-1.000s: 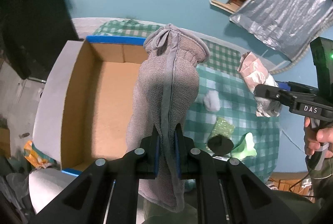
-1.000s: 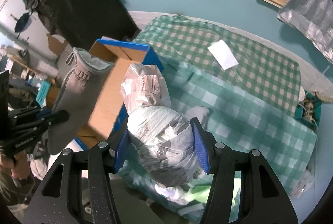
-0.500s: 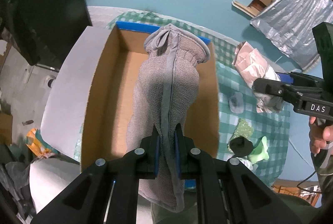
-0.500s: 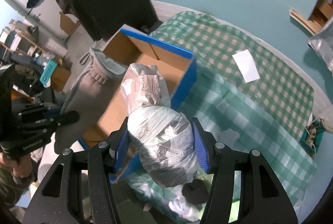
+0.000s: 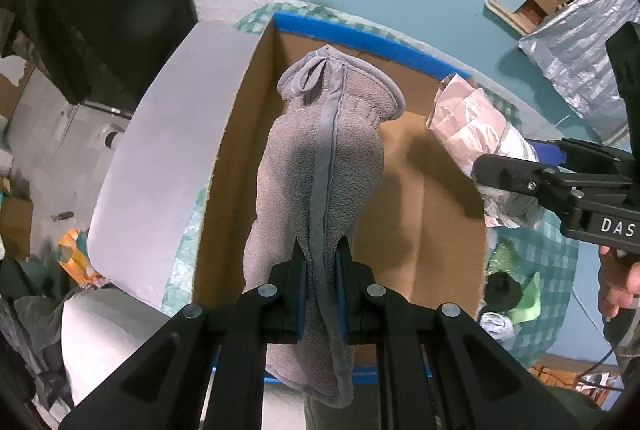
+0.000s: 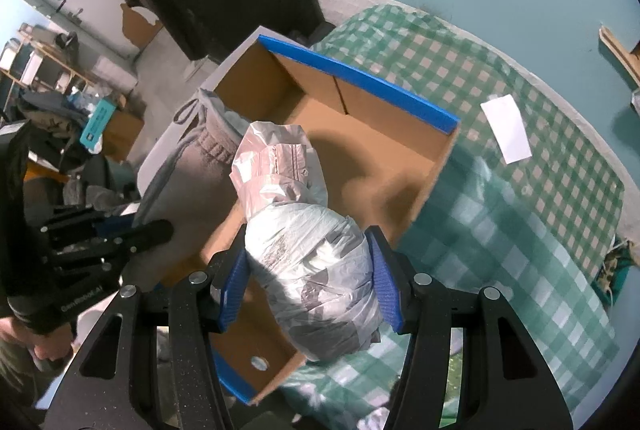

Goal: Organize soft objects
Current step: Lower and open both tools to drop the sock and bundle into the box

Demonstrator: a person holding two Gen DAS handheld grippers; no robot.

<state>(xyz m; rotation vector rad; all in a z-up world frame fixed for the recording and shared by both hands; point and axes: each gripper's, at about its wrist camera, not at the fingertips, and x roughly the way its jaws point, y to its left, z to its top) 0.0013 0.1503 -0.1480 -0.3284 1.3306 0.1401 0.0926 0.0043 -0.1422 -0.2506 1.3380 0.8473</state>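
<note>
My left gripper [image 5: 321, 290] is shut on a grey fleece mitten [image 5: 324, 158], which hangs over the open cardboard box [image 5: 448, 198] with blue edges. My right gripper [image 6: 308, 270] is shut on a bundle wrapped in pale plastic bags [image 6: 304, 246], held over the same box [image 6: 360, 134]. In the left wrist view the bundle [image 5: 472, 126] and the right gripper [image 5: 516, 178] sit at the box's right side. The right wrist view shows the mitten [image 6: 192, 166] and the left gripper [image 6: 132, 230] at the box's left.
The box stands on a green checked cloth [image 6: 520, 230]. A white paper slip [image 6: 506, 130] lies on the cloth. A black lump [image 5: 502, 288], a light green item [image 5: 530, 306] and a white scrap [image 5: 496, 324] lie right of the box. A person's hand [image 5: 620, 286] holds the right gripper.
Both grippers have moved with their loads from beside the box to over it and sunk lower. The box has grown larger in both views.
</note>
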